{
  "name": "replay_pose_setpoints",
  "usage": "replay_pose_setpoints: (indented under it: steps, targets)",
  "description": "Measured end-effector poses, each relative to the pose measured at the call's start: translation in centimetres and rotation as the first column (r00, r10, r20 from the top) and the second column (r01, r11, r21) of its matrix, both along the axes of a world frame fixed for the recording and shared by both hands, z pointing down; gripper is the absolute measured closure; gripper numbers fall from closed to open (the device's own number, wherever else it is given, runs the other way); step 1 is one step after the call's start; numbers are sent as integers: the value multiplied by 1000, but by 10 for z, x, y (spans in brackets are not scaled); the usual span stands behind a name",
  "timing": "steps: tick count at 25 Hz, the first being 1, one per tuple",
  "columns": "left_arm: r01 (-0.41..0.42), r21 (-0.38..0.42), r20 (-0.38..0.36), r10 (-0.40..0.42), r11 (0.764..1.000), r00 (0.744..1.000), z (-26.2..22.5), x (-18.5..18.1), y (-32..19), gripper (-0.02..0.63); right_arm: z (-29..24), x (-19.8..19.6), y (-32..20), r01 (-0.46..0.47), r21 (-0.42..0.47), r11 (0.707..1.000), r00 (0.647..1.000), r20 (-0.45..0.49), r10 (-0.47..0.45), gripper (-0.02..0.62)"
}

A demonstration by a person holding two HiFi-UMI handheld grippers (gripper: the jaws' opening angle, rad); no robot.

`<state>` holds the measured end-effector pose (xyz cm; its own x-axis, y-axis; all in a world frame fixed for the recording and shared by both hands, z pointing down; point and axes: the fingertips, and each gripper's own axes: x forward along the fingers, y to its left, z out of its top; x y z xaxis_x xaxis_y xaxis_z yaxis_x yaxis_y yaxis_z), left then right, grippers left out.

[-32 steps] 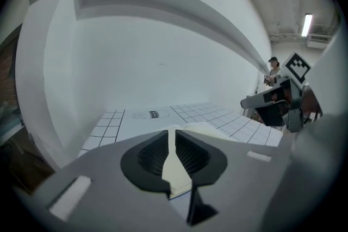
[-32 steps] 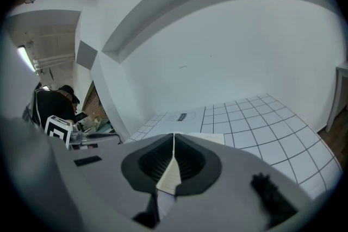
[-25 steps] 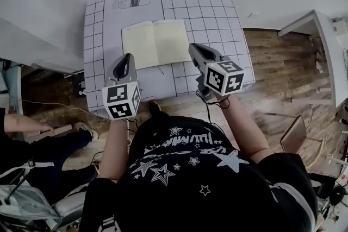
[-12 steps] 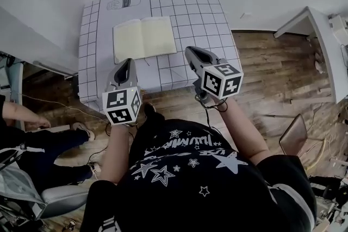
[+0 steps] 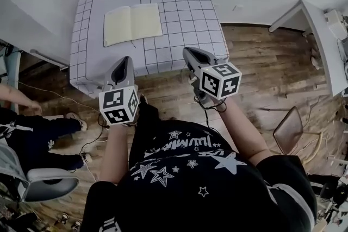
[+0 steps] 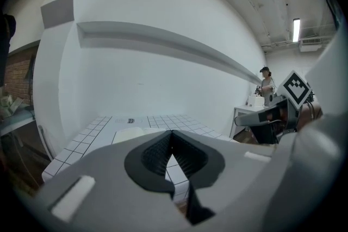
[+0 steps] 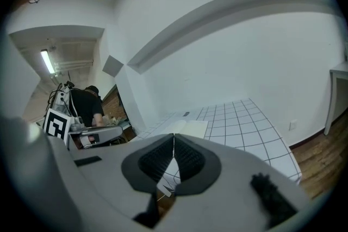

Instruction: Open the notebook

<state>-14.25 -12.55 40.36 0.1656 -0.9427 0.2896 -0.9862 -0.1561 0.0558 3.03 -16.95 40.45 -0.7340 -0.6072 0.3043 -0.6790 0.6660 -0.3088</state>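
Observation:
The notebook (image 5: 132, 23) lies open on the white grid-marked table (image 5: 185, 19), its pale yellow pages facing up. Both grippers are held short of the table's near edge, apart from the notebook. My left gripper (image 5: 124, 59) is shut with nothing between its jaws; its own view shows the ribbed pads meeting (image 6: 172, 136) and the notebook (image 6: 130, 133) far ahead. My right gripper (image 5: 188, 51) is also shut and empty, its pads touching (image 7: 174, 141), with the notebook (image 7: 187, 126) beyond them.
A white desk (image 5: 318, 35) stands at the right and a folding chair (image 5: 287, 130) sits on the wooden floor. A seated person (image 5: 32, 133) and a grey chair (image 5: 41, 186) are at the left. Cables (image 5: 92, 133) trail across the floor.
Both grippers have drawn back from over the table to just short of its near edge. The table and open notebook now sit farther away, up and left in the head view.

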Motion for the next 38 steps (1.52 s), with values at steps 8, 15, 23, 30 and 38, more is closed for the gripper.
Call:
replay_pose_setpoints:
  steps: [8, 15, 23, 30, 38]
  targets:
    - [44, -12, 10, -44, 999, 999, -3, 11, 49, 597, 3, 3, 33, 55, -10, 998, 998, 22, -55, 580]
    - [24, -21, 25, -24, 999, 999, -4, 7, 54, 597, 0, -8, 51, 77, -4, 997, 997, 29, -77, 580]
    - [-15, -43, -4, 15, 999, 1000, 4, -14, 90, 597, -6, -32, 87, 53, 1, 999, 999, 11, -53, 580]
    - [-12, -20, -23, 12, 1000, 1000, -1, -44, 138, 597, -9, -58, 145, 66, 29, 997, 998, -23, -66, 580]
    - [-54, 10, -34, 55, 998, 998, -11, -52, 195, 597, -22, -77, 208, 62, 67, 996, 997, -42, -59, 580]
